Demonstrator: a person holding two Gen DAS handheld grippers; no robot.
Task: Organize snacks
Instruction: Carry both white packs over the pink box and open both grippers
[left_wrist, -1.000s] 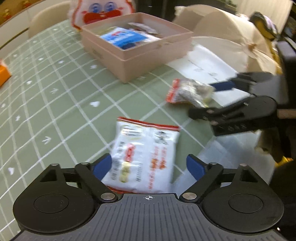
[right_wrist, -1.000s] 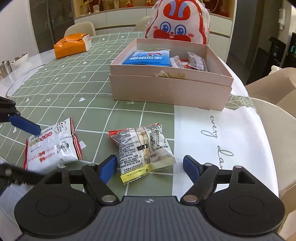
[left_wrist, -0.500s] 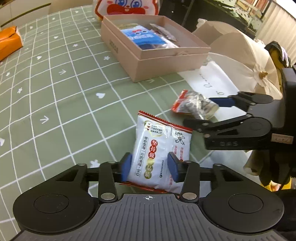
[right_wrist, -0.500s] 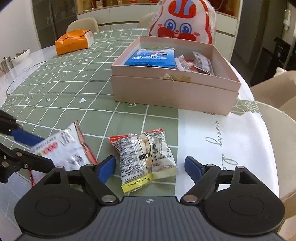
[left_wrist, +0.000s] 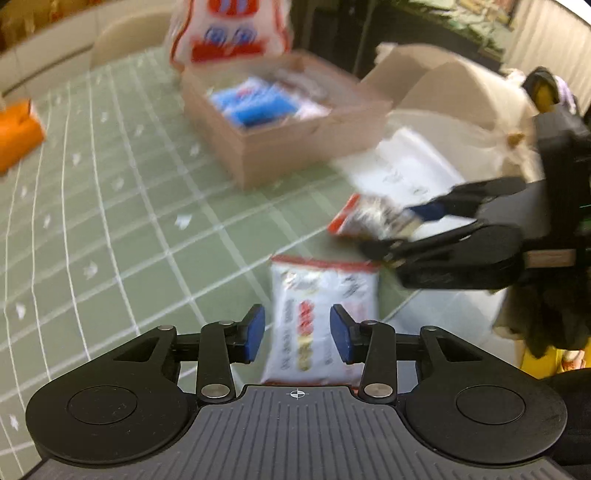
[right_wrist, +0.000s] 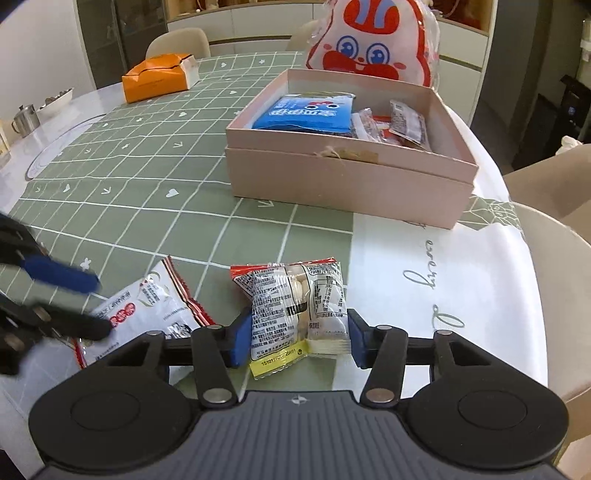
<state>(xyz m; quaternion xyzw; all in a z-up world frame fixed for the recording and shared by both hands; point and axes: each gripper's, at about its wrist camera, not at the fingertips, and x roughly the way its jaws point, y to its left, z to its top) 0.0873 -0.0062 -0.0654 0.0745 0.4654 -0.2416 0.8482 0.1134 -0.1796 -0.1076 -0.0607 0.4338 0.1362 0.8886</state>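
Observation:
A white snack packet (left_wrist: 321, 295) with red trim sits between the pads of my left gripper (left_wrist: 297, 332), which is shut on it; in the right wrist view that packet (right_wrist: 147, 306) tilts up off the green cloth in the left gripper (right_wrist: 101, 306). A clear packet of pale snacks (right_wrist: 295, 295) stands between the blue pads of my right gripper (right_wrist: 297, 339), whose jaws are closing and touch both its sides. The pink box (right_wrist: 332, 177) lies beyond, holding a blue packet (right_wrist: 306, 112) and several small ones.
An orange box (right_wrist: 155, 79) lies at the far left of the green checked tablecloth. A rabbit-faced bag (right_wrist: 373, 44) stands behind the pink box. Beige chairs (right_wrist: 554, 258) ring the table's right edge. A metal cup (right_wrist: 24, 118) sits far left.
My left gripper closed on the white packet and tilted it up off the cloth. The right gripper's jaws narrowed onto the clear packet, which now stands more upright.

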